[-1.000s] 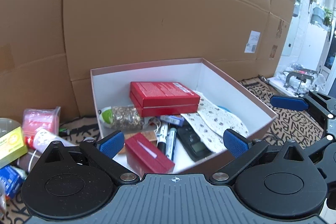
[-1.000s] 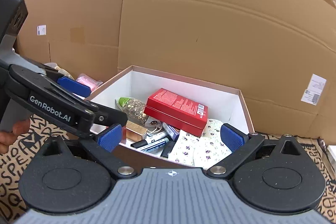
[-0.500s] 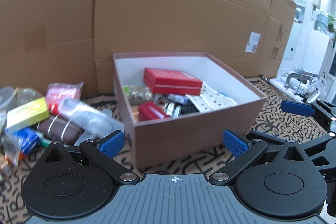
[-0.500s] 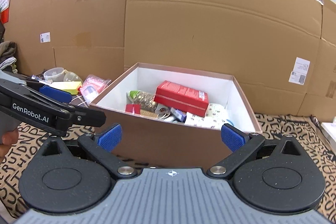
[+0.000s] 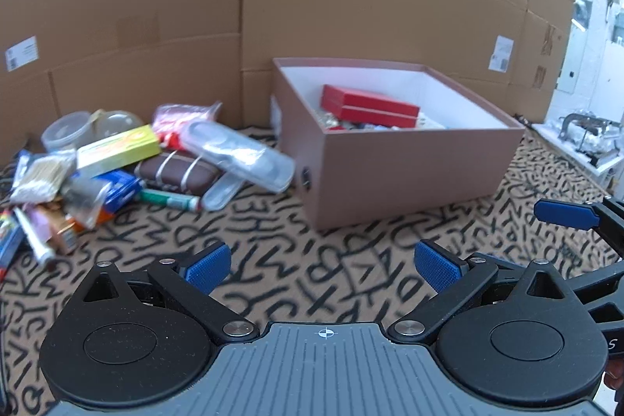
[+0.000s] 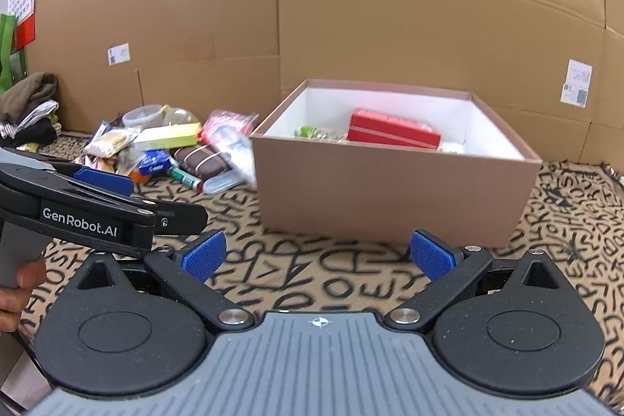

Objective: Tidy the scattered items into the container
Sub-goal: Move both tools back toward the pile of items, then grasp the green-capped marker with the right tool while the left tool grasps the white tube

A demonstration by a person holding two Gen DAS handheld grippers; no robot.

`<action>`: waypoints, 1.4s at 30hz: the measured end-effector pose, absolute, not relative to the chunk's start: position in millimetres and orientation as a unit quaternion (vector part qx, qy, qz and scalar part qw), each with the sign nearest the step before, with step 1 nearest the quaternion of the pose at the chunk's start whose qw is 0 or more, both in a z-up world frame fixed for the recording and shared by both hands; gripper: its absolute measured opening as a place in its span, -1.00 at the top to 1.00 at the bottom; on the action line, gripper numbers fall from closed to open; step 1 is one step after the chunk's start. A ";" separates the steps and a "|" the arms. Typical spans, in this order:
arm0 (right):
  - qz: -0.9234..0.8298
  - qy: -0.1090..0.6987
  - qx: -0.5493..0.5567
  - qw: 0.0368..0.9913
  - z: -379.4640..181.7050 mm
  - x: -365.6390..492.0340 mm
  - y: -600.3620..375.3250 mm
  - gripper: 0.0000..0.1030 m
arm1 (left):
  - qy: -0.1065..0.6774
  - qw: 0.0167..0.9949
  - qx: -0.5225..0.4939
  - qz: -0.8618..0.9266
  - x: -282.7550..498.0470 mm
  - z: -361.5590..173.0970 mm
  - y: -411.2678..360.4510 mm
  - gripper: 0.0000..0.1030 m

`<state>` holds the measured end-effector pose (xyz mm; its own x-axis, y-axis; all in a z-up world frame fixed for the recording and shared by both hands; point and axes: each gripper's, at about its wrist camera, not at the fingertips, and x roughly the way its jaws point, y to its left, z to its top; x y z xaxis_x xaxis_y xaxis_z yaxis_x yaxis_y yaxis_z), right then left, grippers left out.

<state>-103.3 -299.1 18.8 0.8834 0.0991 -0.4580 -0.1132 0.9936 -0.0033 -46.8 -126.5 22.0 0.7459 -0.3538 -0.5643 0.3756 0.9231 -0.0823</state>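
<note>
Flanking box (image 6: 394, 193), clutter pile (image 5: 128, 162), cardboard wall (image 6: 390, 6)

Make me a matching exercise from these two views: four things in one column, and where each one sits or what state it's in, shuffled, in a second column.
Things:
1. flat red cardboard box
2. yellow-green carton
3. green-capped marker pen
4. left gripper

Places or states:
A. on top of the pile beside the brown storage box
B. open and empty
C. inside the brown storage box
D. on the patterned mat at the pile's near edge

Pairs: 1-C, 2-A, 3-D, 4-B
</note>
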 end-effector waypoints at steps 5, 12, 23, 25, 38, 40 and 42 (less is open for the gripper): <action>0.065 0.246 -0.013 0.967 10.2 -106.7 -277.8 -0.96 | 0.308 0.933 0.008 -0.185 -53.2 11.8 -100.3 -1.00; 0.079 0.260 -0.013 0.962 2.6 -99.5 -251.5 -0.96 | 0.314 0.934 -0.004 -0.168 -52.2 3.6 -69.3 -1.00; 0.106 0.294 -0.019 0.950 -9.4 -64.5 -214.7 -0.96 | 0.332 0.932 -0.024 -0.146 -26.8 -12.4 -26.0 -1.00; 0.116 0.300 -0.018 0.947 -11.7 -57.9 -208.2 -0.96 | 0.337 0.932 -0.025 -0.134 -21.4 -16.4 -17.1 -1.00; 0.135 0.296 -0.023 0.945 -21.4 -21.1 -175.5 -0.99 | 0.356 0.931 -0.051 -0.070 12.1 -32.8 42.5 -1.00; 0.152 0.293 -0.021 0.944 -22.1 -16.0 -172.9 -0.99 | 0.354 0.931 -0.059 -0.063 15.6 -32.7 51.7 -1.00; 0.167 0.295 -0.010 0.941 -23.4 -9.2 -171.6 -0.99 | 0.353 0.931 -0.067 -0.059 18.7 -33.5 59.9 -1.00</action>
<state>-9.2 -171.6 -23.4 0.7704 0.3084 -0.5581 -0.3207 0.9439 0.0790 18.7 59.9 -33.5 0.7437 -0.1574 -0.6497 0.0622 0.9840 -0.1672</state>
